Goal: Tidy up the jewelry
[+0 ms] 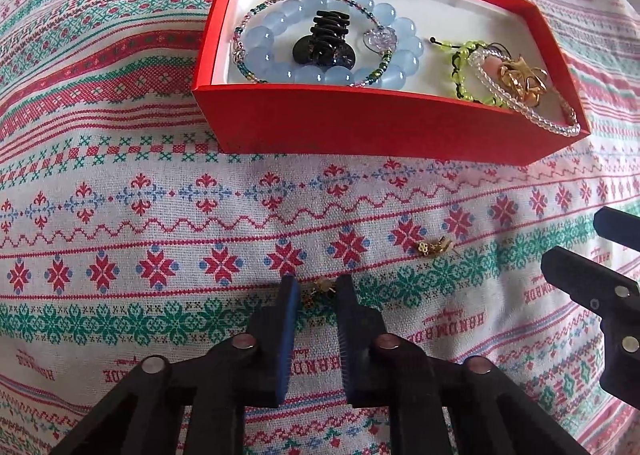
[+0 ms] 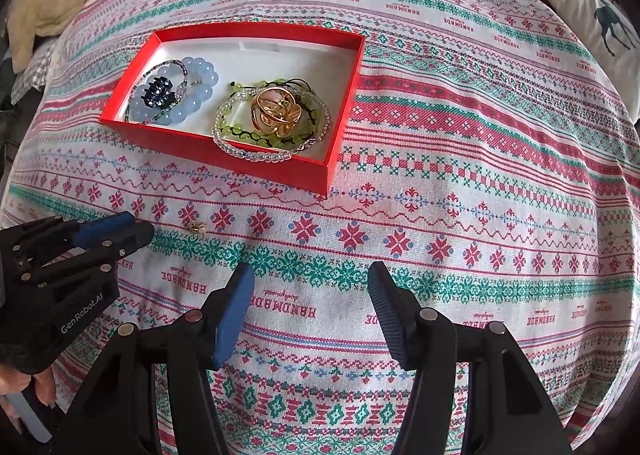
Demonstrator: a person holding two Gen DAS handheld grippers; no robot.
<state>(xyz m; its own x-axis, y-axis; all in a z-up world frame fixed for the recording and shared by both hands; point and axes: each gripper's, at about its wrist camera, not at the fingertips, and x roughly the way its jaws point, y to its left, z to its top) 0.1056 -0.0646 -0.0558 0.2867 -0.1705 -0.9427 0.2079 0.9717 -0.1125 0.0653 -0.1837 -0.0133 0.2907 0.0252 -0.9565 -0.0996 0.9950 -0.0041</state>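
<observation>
Left gripper (image 1: 316,289): jaws closed on small gold earring (image 1: 320,287), at cloth (image 1: 160,215). Right gripper (image 2: 310,275): jaws apart, nothing between. Second gold earring (image 1: 434,246): ahead-right of left gripper, loose. Red box (image 1: 360,131): beyond, holds blue bead bracelet (image 1: 280,55), black hair claw (image 1: 324,41), green bracelet (image 1: 464,67), gold pieces (image 1: 520,79).

the left hand-held gripper (image 1: 316,291) is closed around a small gold earring (image 1: 319,290) on the patterned cloth (image 1: 160,215). another gold earring (image 1: 434,247) lies just ahead to its right; the red box (image 1: 360,131) sits farther ahead.
</observation>
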